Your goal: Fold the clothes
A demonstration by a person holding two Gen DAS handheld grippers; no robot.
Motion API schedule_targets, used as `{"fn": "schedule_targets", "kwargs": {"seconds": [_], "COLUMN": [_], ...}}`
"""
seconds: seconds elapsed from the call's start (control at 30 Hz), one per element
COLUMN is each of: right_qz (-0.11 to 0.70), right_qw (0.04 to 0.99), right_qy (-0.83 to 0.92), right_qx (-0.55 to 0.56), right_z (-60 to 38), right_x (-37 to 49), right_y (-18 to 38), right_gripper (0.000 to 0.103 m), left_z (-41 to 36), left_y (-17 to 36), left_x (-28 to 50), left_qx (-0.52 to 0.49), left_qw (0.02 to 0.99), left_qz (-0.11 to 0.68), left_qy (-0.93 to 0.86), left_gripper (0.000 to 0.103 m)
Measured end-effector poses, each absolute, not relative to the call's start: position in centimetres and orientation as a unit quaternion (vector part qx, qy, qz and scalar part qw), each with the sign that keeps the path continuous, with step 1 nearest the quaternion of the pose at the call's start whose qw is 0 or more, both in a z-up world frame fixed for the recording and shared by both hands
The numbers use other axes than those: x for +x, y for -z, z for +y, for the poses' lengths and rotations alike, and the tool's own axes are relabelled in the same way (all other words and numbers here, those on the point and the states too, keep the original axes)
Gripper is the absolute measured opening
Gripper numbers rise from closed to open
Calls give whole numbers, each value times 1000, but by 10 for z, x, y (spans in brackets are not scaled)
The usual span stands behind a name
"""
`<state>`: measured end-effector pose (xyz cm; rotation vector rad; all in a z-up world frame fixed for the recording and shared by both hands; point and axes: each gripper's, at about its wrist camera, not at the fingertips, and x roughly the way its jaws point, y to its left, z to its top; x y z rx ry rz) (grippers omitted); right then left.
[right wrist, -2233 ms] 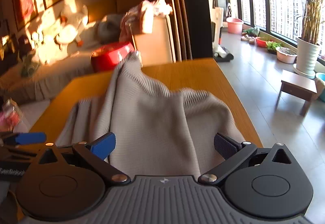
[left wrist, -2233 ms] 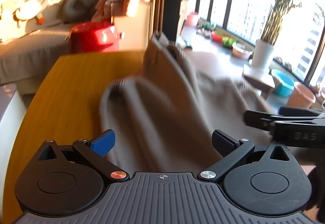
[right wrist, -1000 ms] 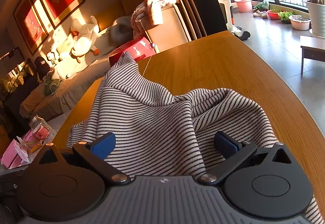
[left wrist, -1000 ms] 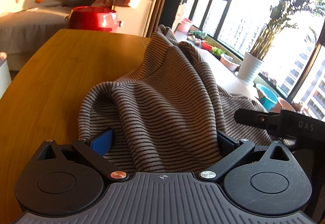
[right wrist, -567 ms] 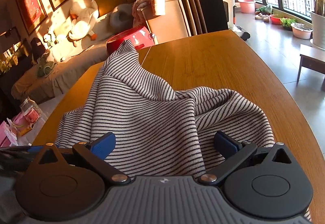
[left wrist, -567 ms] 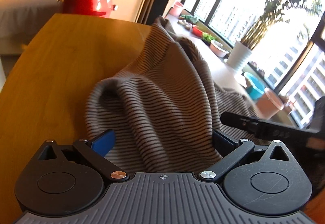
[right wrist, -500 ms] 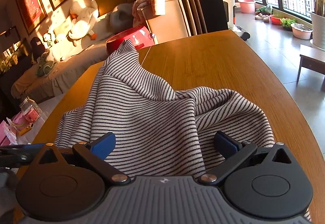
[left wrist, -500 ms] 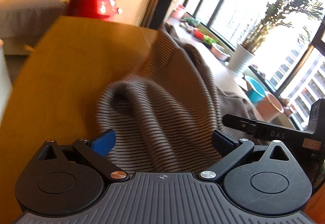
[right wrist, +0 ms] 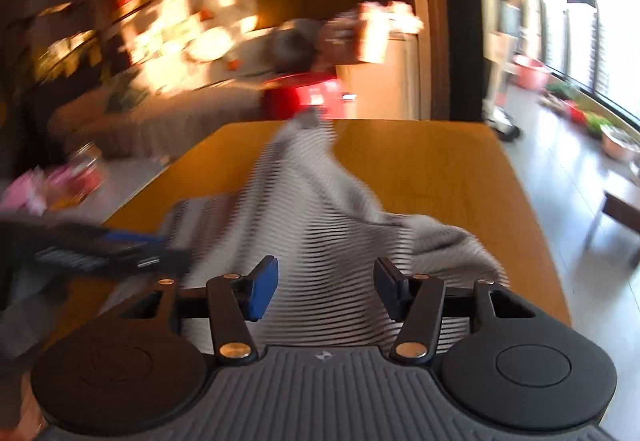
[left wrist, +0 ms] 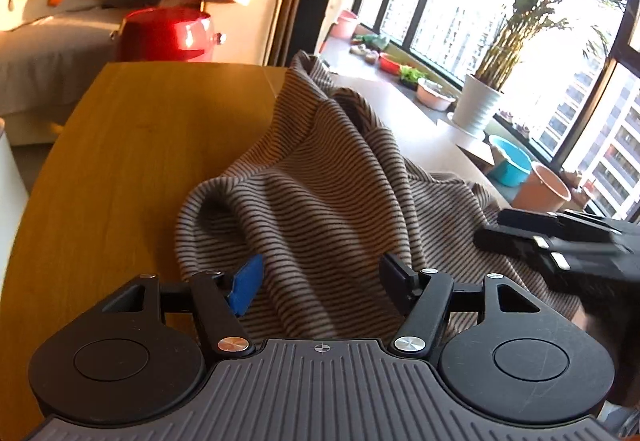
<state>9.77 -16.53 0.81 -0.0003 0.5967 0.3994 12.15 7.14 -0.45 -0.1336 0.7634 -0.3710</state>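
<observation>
A striped top lies bunched on the wooden table, one corner peaked toward the far edge. The left gripper and right gripper have both just been closing, cloth between the jaws; whether the pads already pinch it, I cannot tell.
</observation>
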Motion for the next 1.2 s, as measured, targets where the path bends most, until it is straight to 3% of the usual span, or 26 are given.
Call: {"fn": "schedule_targets", "kwargs": {"seconds": [0.17, 0.27, 0.3, 0.5, 0.6, 0.77, 0.8, 0.83, 0.97, 1.03, 1.07, 1.13, 1.2], "right_qz": [324, 328, 327, 249, 225, 261, 259, 256, 238, 228, 228, 237, 264], "right_qw": [919, 919, 919, 959, 967, 960, 960, 961, 970, 970, 965, 953, 946], "right_qy": [-224, -211, -214, -127, -69, -14, -12, -9, -24, -82, -108, -145, -138], "right_qx": [-23, -47, -42, -57, -95, -97, -105, -108, -50, 32, 67, 120, 129], "right_z": [-129, -119, -123, -171, -183, -188, -187, -186, -192, -198, -201, -202, -199], "right_x": [122, 139, 144, 203, 243, 282, 279, 275, 251, 237, 231, 223, 222], "right_y": [11, 18, 12, -54, -60, -36, -33, -31, -39, -41, -37, -21, 5], "right_gripper": [59, 22, 4, 4, 4, 7, 15, 32, 58, 85, 90, 97, 97], "left_z": [68, 78, 81, 89, 92, 93, 92, 89, 76, 70, 67, 68, 74], "left_y": [12, 16, 16, 12, 6, 11, 14, 14, 18, 19, 19, 18, 9], "left_x": [138, 147, 147, 155, 161, 164, 164, 163, 168, 168, 169, 172, 180], "left_qx": [-62, -65, -67, -95, -112, -119, -119, -114, -98, -80, -71, -67, -76], "left_qw": [904, 899, 897, 880, 872, 860, 860, 862, 873, 886, 892, 898, 905], "left_qz": [389, 400, 402, 428, 435, 454, 454, 452, 432, 415, 408, 398, 384], "left_qy": [167, 167, 170, 184, 197, 200, 199, 200, 205, 193, 184, 173, 167], "left_gripper": [73, 75, 76, 87, 89, 89, 89, 89, 87, 65, 59, 29, 17]}}
